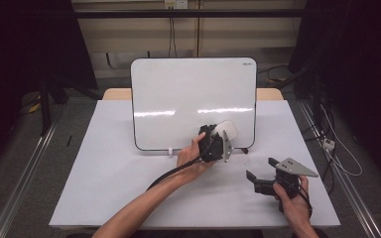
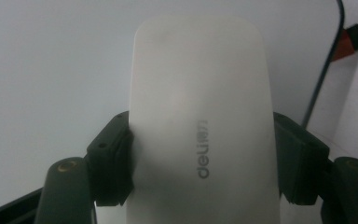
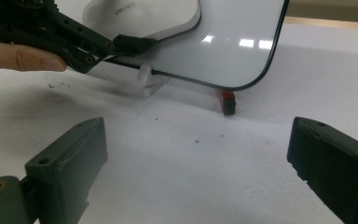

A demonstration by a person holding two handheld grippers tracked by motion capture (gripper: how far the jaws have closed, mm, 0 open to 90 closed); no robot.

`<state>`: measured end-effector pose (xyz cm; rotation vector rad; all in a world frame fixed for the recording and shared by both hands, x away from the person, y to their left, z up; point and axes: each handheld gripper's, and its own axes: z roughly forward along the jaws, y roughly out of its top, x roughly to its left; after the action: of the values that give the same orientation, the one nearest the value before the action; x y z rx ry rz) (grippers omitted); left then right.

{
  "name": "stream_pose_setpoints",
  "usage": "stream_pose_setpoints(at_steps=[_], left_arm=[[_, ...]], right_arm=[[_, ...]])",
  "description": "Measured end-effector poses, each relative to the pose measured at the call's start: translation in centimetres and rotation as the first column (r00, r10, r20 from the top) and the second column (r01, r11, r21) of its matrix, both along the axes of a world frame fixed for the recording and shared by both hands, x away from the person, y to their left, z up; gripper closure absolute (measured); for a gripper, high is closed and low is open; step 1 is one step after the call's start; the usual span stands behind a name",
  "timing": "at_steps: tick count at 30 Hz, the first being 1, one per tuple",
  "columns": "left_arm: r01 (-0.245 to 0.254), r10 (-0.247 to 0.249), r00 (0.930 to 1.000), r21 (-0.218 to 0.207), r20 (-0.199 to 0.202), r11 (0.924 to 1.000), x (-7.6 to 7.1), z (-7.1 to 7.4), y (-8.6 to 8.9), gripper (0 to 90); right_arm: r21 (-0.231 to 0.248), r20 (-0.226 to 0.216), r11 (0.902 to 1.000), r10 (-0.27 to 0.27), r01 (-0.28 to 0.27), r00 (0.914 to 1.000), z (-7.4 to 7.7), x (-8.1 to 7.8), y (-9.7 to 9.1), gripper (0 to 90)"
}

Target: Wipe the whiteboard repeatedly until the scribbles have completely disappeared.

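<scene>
Here, the left gripper [image 1: 217, 140] is clamping its fingers [image 2: 114, 158] on the white eraser [image 2: 203, 130], pressing it flat against the whiteboard [image 1: 178, 94] near the board's five o'clock corner, its long axis running along the fingers, pointing toward one o'clock. The right gripper [image 1: 260, 171] is resting on the tabletop [image 1: 104, 183], fingers apart.

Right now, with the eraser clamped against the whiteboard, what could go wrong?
1. The whiteboard stands propped on small feet; a hard push from the eraser could tip it or slide it back.
2. The left gripper holds the eraser only by its edges near one end, so a sideways stroke might twist it loose.
3. The red marker lies by the board's corner, where a low stroke could knock it.
</scene>
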<state>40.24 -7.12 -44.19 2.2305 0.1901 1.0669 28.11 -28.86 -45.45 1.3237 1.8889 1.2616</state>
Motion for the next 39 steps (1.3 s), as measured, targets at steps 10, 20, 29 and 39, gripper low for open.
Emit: stream_pose_setpoints(at_steps=[10, 20, 29, 39], left_arm=[[-0.132, 0.131, 0.9913, -0.124, -0.015, 0.9835, 3.1, 3.4, 2.3, 31.0], [-0.152, 0.15, 0.9884, -0.155, -0.023, 0.9762, 3.5, 3.8, 2.2, 31.0], [-0.148, 0.151, 0.9884, -0.137, 0.012, 0.9795, 3.1, 3.3, 1.0, 30.9], [-0.113, 0.115, 0.9932, -0.1, 0.017, 0.9886, 2.2, 2.4, -1.4, 31.0]], right_arm=[[-0.003, 0.001, 1.0, 0.0, 0.0, 1.0, 0.0, 0.0, 0.0, 4.8], [-0.001, -0.002, 1.0, -0.001, 0.001, 1.0, 0.0, 0.1, 0.1, 4.8], [0.0, 0.003, 1.0, 0.0, 0.0, 1.0, 0.1, 0.1, 0.1, 4.8], [0.003, 0.015, 1.0, 0.008, -0.008, 0.9999, 0.2, 0.0, 0.3, 4.7]])
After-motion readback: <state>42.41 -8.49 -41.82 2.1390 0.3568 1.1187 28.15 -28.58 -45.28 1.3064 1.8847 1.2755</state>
